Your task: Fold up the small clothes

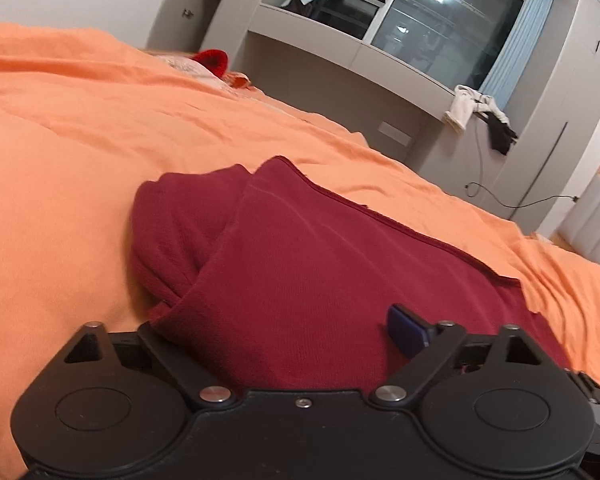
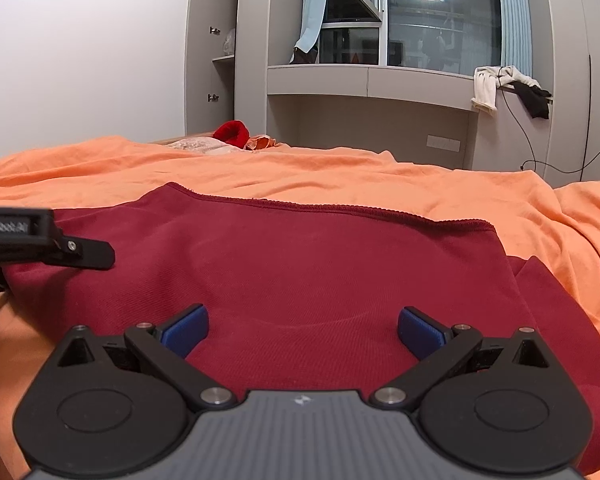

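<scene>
- A dark red shirt (image 2: 300, 272) lies on the orange bedspread (image 2: 340, 168), near the bed's near edge, folded at least once (a layer overlaps on its left side in the left view).
- Its far hem (image 2: 340, 210) runs straight across, with open orange cover beyond it up to the far edge of the bed.
- The right gripper (image 2: 303, 330) stands wide apart, both blue pads (image 2: 186, 328) over the shirt's near part and nothing between them.
- The left gripper (image 1: 284, 336) has cloth bunched up between its arms; only one blue pad (image 1: 406, 330) shows, the other being hidden by the fold, so I cannot tell whether it grips.
- In the right view the left gripper's black side (image 2: 40, 240) sits at the shirt's left edge.
- Bare bedspread lies to the left and right of the shirt.
- A bright red item (image 2: 232, 133) rests at the bed's far edge, well apart from the shirt.
- Beyond the bed are a grey desk recess (image 2: 372, 120) and a window (image 2: 440, 12).
</scene>
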Demonstrator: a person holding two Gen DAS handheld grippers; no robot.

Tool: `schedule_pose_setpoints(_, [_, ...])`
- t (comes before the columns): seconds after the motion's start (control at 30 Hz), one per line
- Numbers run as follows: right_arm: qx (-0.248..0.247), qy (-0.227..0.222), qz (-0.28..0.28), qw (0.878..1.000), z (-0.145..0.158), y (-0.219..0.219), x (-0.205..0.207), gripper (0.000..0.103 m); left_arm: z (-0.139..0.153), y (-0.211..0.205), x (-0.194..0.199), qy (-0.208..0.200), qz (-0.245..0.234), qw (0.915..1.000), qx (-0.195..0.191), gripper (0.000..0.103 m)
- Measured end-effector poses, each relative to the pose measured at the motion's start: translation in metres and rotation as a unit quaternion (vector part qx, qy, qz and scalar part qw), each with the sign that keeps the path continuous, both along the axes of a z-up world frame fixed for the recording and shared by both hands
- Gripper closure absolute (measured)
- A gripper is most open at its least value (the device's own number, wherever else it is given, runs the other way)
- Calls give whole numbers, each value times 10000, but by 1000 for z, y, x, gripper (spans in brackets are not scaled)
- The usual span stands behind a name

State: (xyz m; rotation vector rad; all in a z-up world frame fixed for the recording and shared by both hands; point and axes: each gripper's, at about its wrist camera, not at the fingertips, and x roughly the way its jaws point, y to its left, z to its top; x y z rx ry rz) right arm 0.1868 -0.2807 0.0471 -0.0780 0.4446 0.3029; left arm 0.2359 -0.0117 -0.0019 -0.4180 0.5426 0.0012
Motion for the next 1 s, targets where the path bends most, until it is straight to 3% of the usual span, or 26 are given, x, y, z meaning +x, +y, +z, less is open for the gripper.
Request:
schedule_pose_setpoints(0.1, [62, 101, 64, 9999, 4, -3, 1, 0, -1, -3, 0, -61, 185, 9996, 199, 33])
schedule_pose_setpoints(0.2, [173, 173, 193, 9995, 10, -10, -1, 0, 1, -1, 4, -101, 418, 9988, 235, 63])
schedule_pose_setpoints(0.27, [258, 180, 225, 9993, 13, -17, -3, 0, 8, 0, 14, 5, 428, 9987, 285, 77])
schedule_pose_setpoints(0.4, [297, 158, 210, 9992, 17, -31, -8, 0, 32, -10, 34, -11, 257, 9983, 513, 83])
schedule_pose_setpoints(0.6, [506, 35, 110, 9987, 32, -67, -21, 0, 82, -53, 49, -525, -331, 9915, 1147, 86])
schedule_pose_setpoints(0.73, [683, -229, -386, 9967, 47, -100, -31, 0, 107, -90, 52, -745, -819, 9843, 1372, 87])
schedule_pose_setpoints(0.87, [1031, -451, -969, 9889, 60, -146, -36, 0, 120, -143, 51, -967, -1466, 9692, 1727, 88])
schedule_pose_setpoints(1.0, [1171, -509, -1558, 9795, 64, -186, -35, 0, 112, -198, 38, -1119, -2176, 9466, 2098, 88])
